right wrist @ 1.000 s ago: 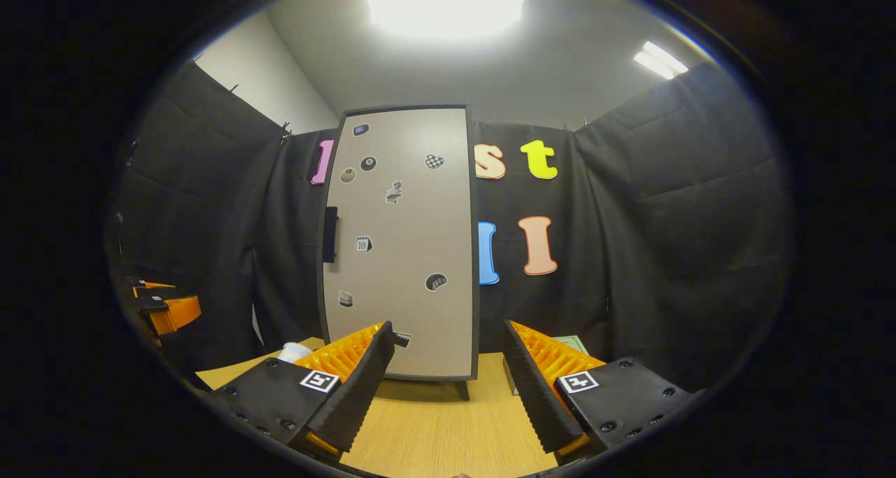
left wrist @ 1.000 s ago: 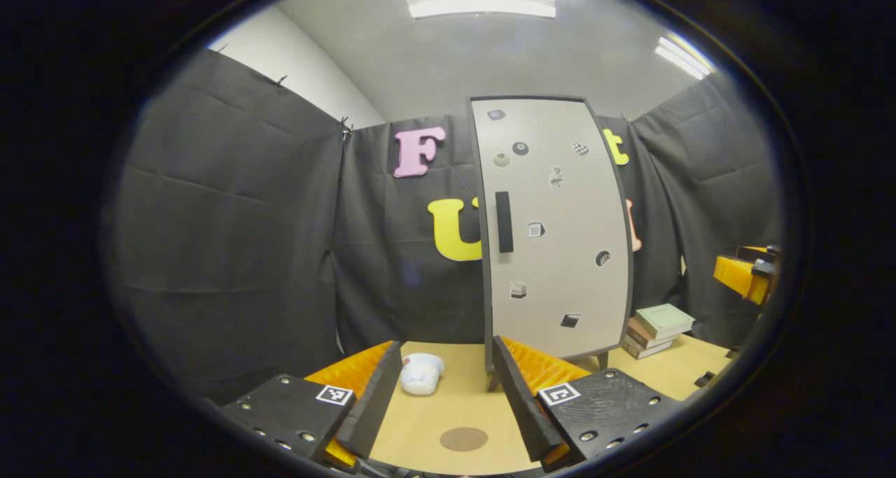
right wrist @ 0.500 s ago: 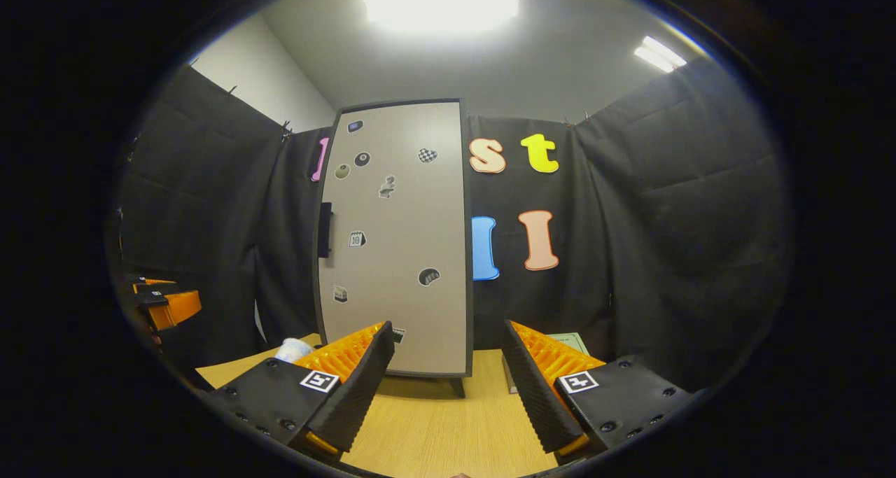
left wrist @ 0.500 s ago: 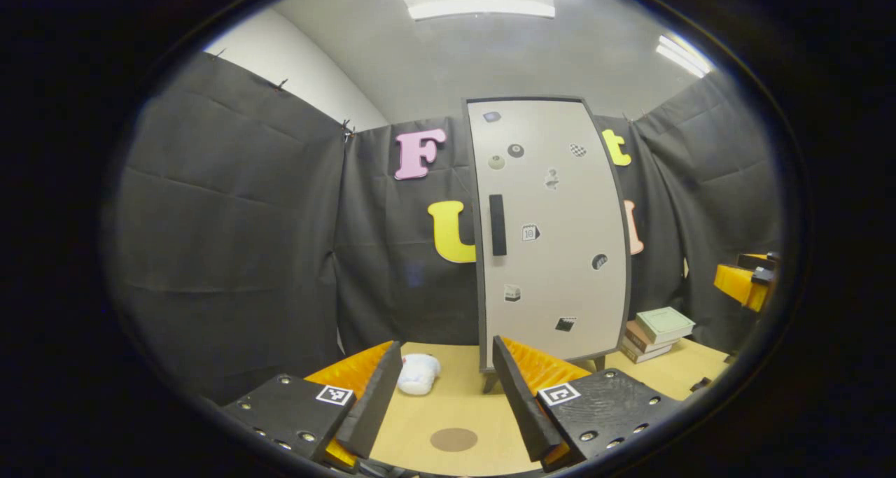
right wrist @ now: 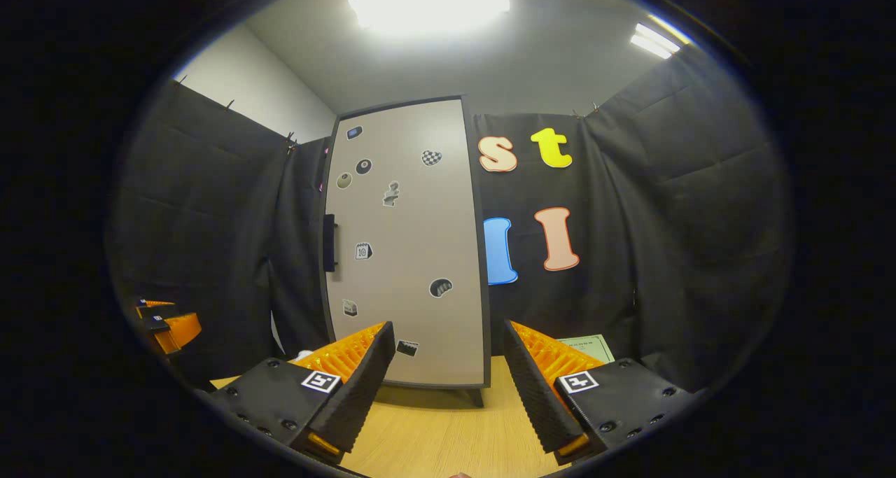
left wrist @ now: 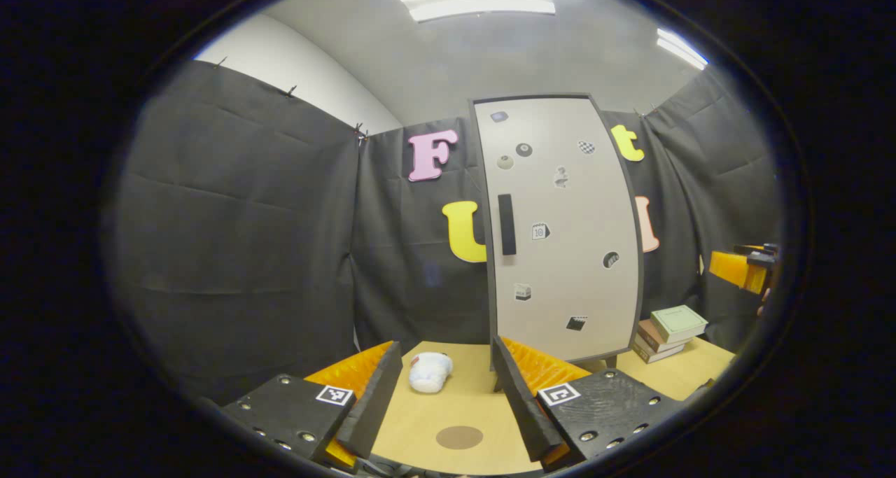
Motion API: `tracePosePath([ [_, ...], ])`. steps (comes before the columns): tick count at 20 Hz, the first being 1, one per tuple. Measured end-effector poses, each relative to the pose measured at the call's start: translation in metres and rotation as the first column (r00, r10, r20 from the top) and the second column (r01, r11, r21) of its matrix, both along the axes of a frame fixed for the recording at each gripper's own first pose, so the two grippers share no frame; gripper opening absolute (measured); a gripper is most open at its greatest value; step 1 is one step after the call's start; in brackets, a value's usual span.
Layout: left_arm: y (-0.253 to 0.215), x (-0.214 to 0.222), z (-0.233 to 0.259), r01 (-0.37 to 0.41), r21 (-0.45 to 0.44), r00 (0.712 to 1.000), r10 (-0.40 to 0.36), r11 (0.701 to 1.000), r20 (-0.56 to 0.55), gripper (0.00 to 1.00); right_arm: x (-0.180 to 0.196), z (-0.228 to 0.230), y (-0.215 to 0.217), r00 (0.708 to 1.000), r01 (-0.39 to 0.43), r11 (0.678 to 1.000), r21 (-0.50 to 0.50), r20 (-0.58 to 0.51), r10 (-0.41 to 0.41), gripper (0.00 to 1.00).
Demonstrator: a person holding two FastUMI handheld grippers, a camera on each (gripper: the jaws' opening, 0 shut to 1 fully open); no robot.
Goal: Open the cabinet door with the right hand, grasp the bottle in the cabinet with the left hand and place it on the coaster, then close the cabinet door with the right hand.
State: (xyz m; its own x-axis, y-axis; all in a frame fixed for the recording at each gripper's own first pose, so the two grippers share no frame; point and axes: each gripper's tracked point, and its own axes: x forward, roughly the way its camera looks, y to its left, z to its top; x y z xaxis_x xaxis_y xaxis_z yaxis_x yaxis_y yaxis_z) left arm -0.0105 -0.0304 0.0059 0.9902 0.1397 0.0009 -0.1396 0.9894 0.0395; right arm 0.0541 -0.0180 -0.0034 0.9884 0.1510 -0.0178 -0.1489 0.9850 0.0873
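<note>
Your light wooden table (left wrist: 458,401) had a tall grey cabinet on short legs (left wrist: 563,226) standing at the back. A round brown coaster (left wrist: 459,437) lay flat up front, a crumpled white cloth thing (left wrist: 429,372) behind it, and a stack of books (left wrist: 665,332) just right of the cabinet.

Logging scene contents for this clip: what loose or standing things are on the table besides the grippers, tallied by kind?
Cabinet, door closed: 1
Coaster: 1
White crumpled object: 1
Books in the stack: 3
Total: 6
</note>
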Motion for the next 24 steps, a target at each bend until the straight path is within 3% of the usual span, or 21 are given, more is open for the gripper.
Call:
tracePosePath([
  [10, 0.042, 0.059, -0.016, 0.012, -0.029, 1.0, -0.011, 1.0, 0.003, 0.79, 0.065, 0.039, 0.072, 0.997, -0.061, 0.997, -0.049, 0.043, 0.063, 0.97],
  [20, 0.126, 0.071, -0.028, -0.1, 0.002, 0.995, 0.1, 0.995, 0.018, 0.81, 0.119, 0.055, 0.171, 0.985, -0.167, 0.985, -0.039, 0.023, 0.168, 0.97],
  [24, 0.159, 0.072, -0.039, -0.136, 0.012, 0.991, 0.136, 0.991, 0.007, 0.79, 0.139, 0.055, 0.199, 0.984, -0.173, 0.984, -0.052, 0.02, 0.174, 0.97],
])
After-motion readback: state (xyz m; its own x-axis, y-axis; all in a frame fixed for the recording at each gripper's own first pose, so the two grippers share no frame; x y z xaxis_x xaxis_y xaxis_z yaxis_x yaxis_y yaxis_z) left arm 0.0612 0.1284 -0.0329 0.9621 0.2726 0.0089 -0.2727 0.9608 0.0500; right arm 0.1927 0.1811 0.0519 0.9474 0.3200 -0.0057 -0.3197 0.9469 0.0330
